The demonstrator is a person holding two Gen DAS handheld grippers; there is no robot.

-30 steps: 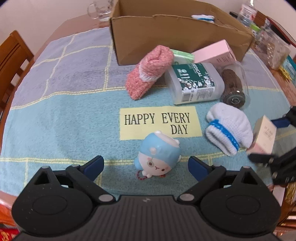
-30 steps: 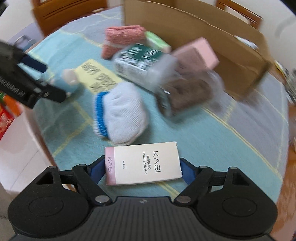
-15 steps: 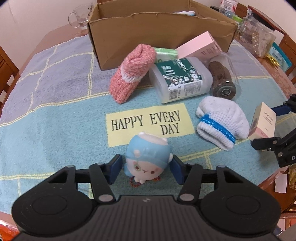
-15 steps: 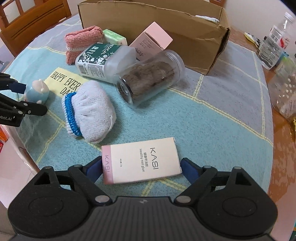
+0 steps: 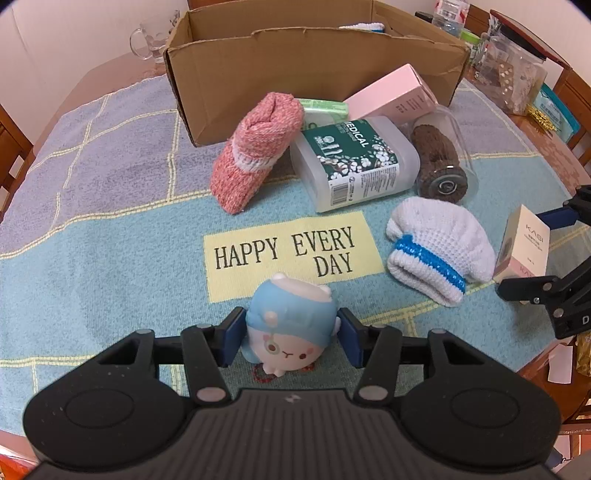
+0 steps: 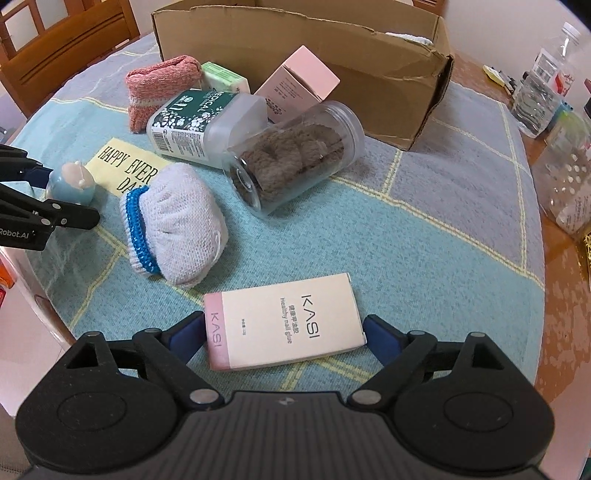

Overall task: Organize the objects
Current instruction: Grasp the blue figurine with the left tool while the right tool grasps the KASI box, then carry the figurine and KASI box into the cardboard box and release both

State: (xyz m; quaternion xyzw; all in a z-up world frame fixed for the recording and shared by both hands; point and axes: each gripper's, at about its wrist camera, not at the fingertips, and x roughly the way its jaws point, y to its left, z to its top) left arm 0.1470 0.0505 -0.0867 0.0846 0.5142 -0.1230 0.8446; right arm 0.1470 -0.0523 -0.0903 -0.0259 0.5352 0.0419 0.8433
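Little of the sorting looks done: only a white knitted item with a blue band point(image 5: 364, 26) peeks over the rim of the cardboard box point(image 5: 314, 74), while the rest lies on the towel-covered surface point(image 5: 110, 229).

The left gripper point(image 5: 291, 334) has just been closing and now clasps the blue cartoon figurine point(image 5: 291, 328), both pads against its sides. The toy sits at 6 o'clock in the left wrist view, face toward the camera, cap toward the box.

The right gripper point(image 6: 284, 334) has just been opening; its jaws bracket the KASI nail-glue carton point(image 6: 284, 323), and a sliver of gap shows at the right pad, so I judge it released. That carton lies flat at 6 o'clock in the right wrist view, long axis running from 9 to 3, pink end at 9.

Left to stow, by my reading: the pink sock roll point(image 5: 255, 147), white sock roll point(image 5: 439, 254), medical swab tub point(image 5: 354, 162), clear jar point(image 6: 295, 155), pink carton point(image 5: 391, 92) and green packet point(image 5: 325, 107), all clustered near 12 o'clock before the box.
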